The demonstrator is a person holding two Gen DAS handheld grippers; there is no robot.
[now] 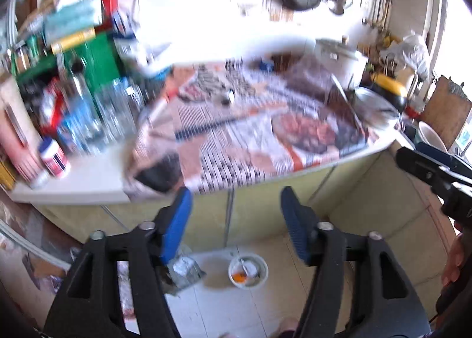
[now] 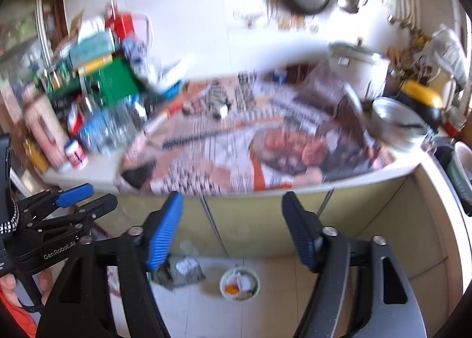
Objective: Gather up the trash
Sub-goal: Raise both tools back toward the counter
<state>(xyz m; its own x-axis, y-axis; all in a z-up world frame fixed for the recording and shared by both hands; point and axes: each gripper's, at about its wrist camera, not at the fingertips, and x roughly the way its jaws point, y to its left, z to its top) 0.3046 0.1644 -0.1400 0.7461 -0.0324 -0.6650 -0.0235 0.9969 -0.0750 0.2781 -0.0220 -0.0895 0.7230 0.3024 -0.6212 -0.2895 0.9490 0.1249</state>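
Note:
Both views are motion-blurred. A white bowl with food scraps sits on the tiled floor below the counter; it also shows in the right wrist view. A crumpled clear wrapper lies to its left on the floor, seen too in the right wrist view. My left gripper is open and empty, above the floor items. My right gripper is open and empty too. The left gripper appears at the left edge of the right wrist view.
A counter covered with printed newspaper is ahead. Bottles and boxes crowd its left side. A metal bowl and a white cooker stand at its right. Yellow-green cabinet doors are below.

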